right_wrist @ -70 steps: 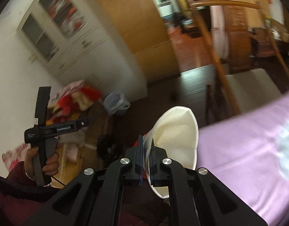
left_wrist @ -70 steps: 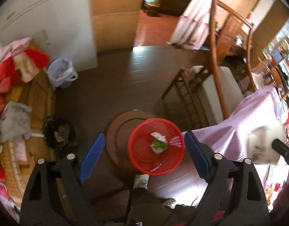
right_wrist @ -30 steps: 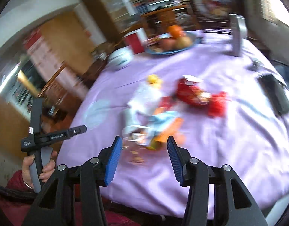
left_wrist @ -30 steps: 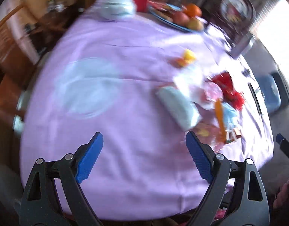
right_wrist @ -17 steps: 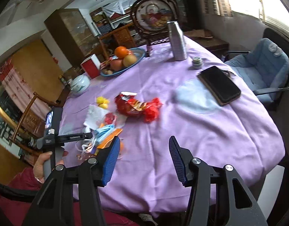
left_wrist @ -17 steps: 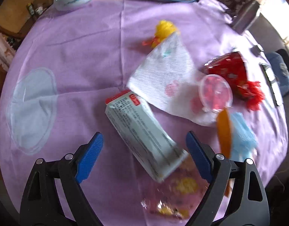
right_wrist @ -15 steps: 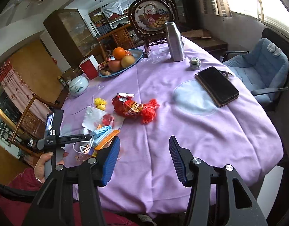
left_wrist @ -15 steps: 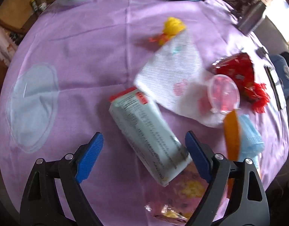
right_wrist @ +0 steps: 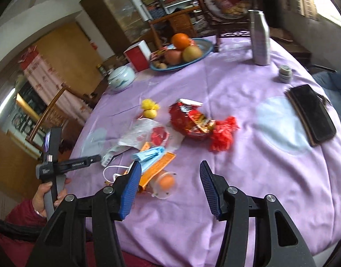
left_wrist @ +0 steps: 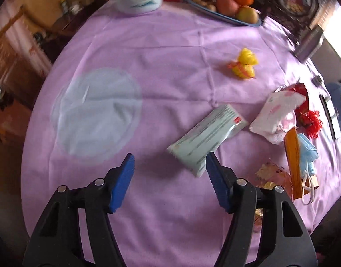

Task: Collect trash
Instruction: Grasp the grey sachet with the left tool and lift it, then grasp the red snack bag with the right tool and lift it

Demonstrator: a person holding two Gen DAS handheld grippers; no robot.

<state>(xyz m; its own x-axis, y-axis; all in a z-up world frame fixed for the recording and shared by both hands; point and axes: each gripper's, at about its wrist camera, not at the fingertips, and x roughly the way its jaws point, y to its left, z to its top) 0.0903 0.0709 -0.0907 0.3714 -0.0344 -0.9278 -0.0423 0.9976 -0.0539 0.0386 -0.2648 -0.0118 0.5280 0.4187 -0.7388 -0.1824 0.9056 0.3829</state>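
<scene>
Two grippers hover unladen over the litter: our left gripper, jaws closing on nothing yet, approaches the pale packet at one o'clock (next, we judge: centre, then clamp), right gripper parted.

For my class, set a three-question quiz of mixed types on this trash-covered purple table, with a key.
1. True or false: the left tool is already clamped on the pale green packet.
2. Multiple choice: the blue face mask lies on A) the fruit plate, B) an orange wrapper, C) the black phone.
3. Fill in: the red snack bag lies between the yellow pom-pom and the ______.

Key
1. False: its jaws are closing, and the packet lies just ahead of the right pad, with nothing gripped.
2. B, the orange wrapper.
3. The black phone.
</scene>
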